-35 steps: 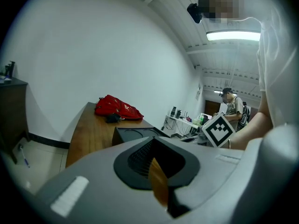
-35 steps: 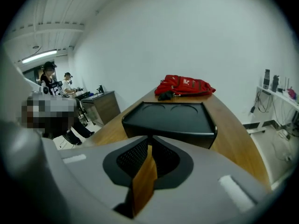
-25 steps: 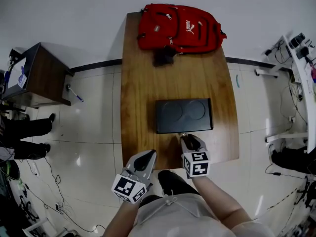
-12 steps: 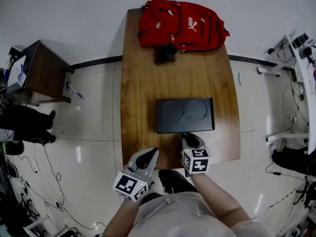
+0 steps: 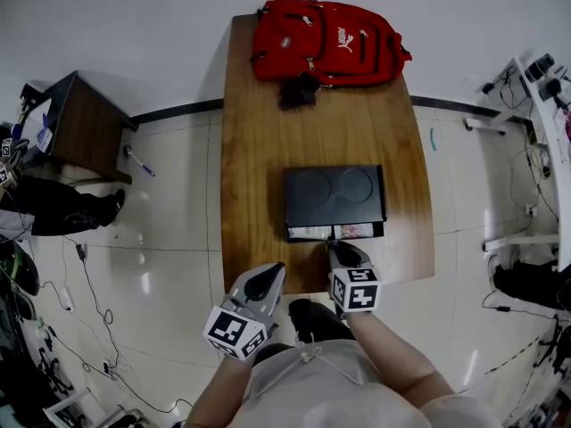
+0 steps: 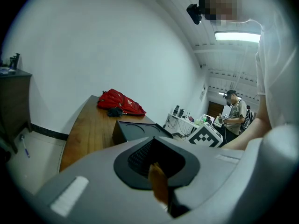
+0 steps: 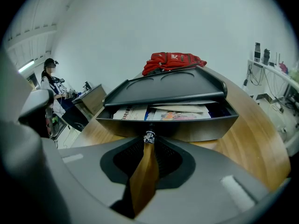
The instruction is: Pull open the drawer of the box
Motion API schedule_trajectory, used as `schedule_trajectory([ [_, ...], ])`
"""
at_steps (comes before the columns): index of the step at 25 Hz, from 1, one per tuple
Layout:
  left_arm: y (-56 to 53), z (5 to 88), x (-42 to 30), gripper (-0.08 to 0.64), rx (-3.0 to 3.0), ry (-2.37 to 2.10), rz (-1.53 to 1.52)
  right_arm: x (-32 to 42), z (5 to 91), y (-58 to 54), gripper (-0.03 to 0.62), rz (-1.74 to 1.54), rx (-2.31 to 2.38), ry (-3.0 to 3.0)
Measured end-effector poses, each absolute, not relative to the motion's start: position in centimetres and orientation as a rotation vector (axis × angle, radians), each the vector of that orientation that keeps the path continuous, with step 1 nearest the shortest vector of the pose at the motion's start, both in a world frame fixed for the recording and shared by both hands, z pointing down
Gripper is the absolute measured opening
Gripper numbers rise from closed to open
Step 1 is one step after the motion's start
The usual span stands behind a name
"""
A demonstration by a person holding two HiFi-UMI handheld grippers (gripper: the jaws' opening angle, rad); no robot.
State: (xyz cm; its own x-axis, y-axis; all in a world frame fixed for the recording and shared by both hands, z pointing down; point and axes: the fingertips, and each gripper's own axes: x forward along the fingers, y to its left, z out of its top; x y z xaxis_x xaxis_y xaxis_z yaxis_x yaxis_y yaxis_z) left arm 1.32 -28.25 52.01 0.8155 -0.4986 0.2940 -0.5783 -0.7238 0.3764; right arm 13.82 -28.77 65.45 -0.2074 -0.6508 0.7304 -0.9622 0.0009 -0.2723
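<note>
1. A wooden table (image 5: 268, 141) runs away from the person. Near its close edge sits the black box (image 5: 335, 190), with two round hollows in its lid. Its drawer (image 5: 335, 232) stands partly pulled out toward the person, with papers (image 7: 180, 112) lying inside
2. At the table's far end lies a red backpack (image 5: 326, 41), a dark bundle (image 5: 299, 92) just before it
3. Around the table are a pale tiled floor (image 5: 178, 203), cables (image 5: 89, 319) at the near left, a dark cabinet (image 5: 85, 132) farther left, a white desk (image 5: 544, 105) at the right and a white wall (image 5: 116, 16) behind
4. Each gripper's cube bears black-and-white square markers. The papers carry print and the backpack a white logo, both too small to read
5. The left gripper (image 5: 270, 273) hovers over the table's near edge, pointing slightly down, jaws together and empty
6. The right gripper (image 5: 335, 247) tilts steeply down at the drawer front. Its jaws have just been closing and clamp the small metal knob (image 7: 149, 137)
</note>
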Motion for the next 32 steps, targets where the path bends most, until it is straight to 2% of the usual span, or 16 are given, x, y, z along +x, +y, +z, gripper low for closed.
schedule_trajectory([
  [15,-22.0,52.3,-0.5,0.006,2.545,-0.801,0.246,12.4,66.3,-20.8,0.072,1.098,1.633,-1.844],
  [32,-17.9,52.1,-1.5,0.006,2.572,-0.781,0.233,12.5,65.2,-18.8,0.072,1.055,1.693,-1.918],
])
